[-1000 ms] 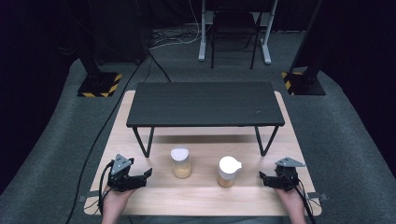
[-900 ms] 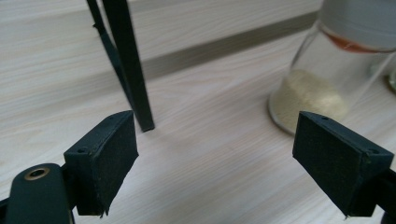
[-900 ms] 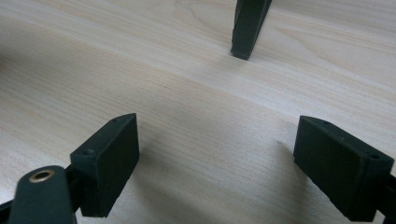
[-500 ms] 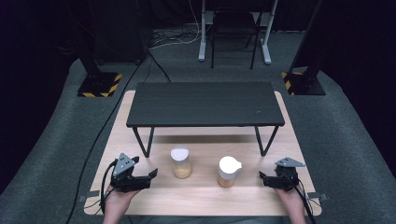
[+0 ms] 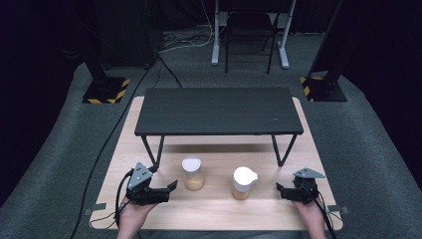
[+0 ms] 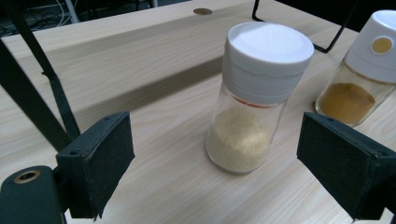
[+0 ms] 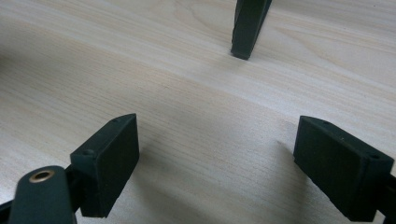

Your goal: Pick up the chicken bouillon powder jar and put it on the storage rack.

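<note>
Left gripper (image 6: 212, 172) was spread wide, lined up on the spice jar (image 6: 254, 100) standing near the table's front edge. Best to advance level, clench below the cap. Right gripper (image 7: 212, 168) idle, gaping.

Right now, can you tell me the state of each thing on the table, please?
Left gripper: jaws open, aimed at the pale jar, not touching.
Right gripper: jaws open, holding nothing.
Pale jar: upright, capped, partly filled.
Orange jar: upright, capped, partly filled.
Black shelf: standing, bare.
</note>
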Tool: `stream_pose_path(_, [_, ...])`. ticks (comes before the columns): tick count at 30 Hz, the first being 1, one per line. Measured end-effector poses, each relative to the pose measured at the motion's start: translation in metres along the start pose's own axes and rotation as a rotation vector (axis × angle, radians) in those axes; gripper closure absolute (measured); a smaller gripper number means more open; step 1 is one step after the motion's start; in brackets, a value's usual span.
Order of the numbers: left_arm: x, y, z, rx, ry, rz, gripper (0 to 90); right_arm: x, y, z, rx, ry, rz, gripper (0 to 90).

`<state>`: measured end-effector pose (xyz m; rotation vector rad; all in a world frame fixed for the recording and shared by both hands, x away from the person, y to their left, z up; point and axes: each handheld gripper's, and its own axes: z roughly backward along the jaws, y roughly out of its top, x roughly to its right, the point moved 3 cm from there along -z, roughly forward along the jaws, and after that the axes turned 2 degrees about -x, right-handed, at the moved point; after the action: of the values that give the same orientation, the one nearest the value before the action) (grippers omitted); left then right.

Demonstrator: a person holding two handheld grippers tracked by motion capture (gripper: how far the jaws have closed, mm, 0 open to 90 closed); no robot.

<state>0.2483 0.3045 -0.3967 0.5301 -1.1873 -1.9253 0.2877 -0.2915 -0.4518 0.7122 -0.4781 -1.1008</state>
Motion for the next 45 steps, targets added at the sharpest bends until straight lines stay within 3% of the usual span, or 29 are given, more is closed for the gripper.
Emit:
stream_pose_path(10, [0.008, 0.009, -0.014, 0.003, -0.035, -0.042, 11.0, 0.0, 0.0, 0.0, 0.0, -0.001, 0.0, 13.2])
stream_pose_path(27, [0.017, 0.012, -0.049, -0.004, -0.054, -0.066, 12.4, 0.0, 0.0, 0.0, 0.0, 0.0, 0.001, 13.1])
stream_pose_path(45, [0.014, 0.012, -0.081, -0.018, -0.076, -0.044, 21.3, 0.0, 0.0, 0.0, 0.0, 0.0, 0.001, 13.0])
